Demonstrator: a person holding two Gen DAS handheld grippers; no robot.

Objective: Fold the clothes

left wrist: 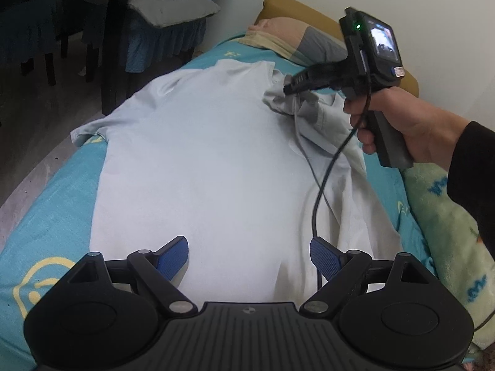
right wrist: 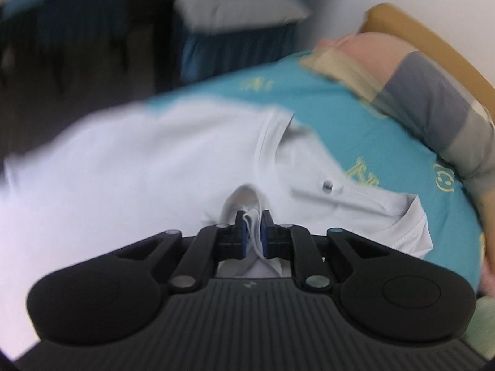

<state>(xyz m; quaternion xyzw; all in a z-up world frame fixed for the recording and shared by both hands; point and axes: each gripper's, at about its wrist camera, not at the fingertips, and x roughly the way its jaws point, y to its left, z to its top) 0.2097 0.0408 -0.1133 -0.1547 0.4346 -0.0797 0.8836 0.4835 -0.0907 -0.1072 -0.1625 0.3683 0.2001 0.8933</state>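
A white shirt (left wrist: 201,160) lies spread out on a bed with a blue sheet (left wrist: 46,210). The shirt is flat in the middle, and its right side is bunched up and lifted a little.

The left gripper (left wrist: 249,255) is low, over the near end of the shirt. Its two blue fingers (left wrist: 173,258) are wide apart and hold nothing.

The right gripper (right wrist: 253,232) is near the top right of the shirt, by the sleeve. Its fingers are pressed together on a fold of the white cloth, and the cloth sticks up between them. A hand (left wrist: 402,117) in a dark sleeve holds this gripper by its handle. A black cord (left wrist: 328,170) hangs down from it over the shirt.

A pillow (left wrist: 297,40) lies at the far end of the bed. A green blanket (left wrist: 448,232) lies along the right side. A chair (left wrist: 161,15) with a gray cushion stands past the bed.
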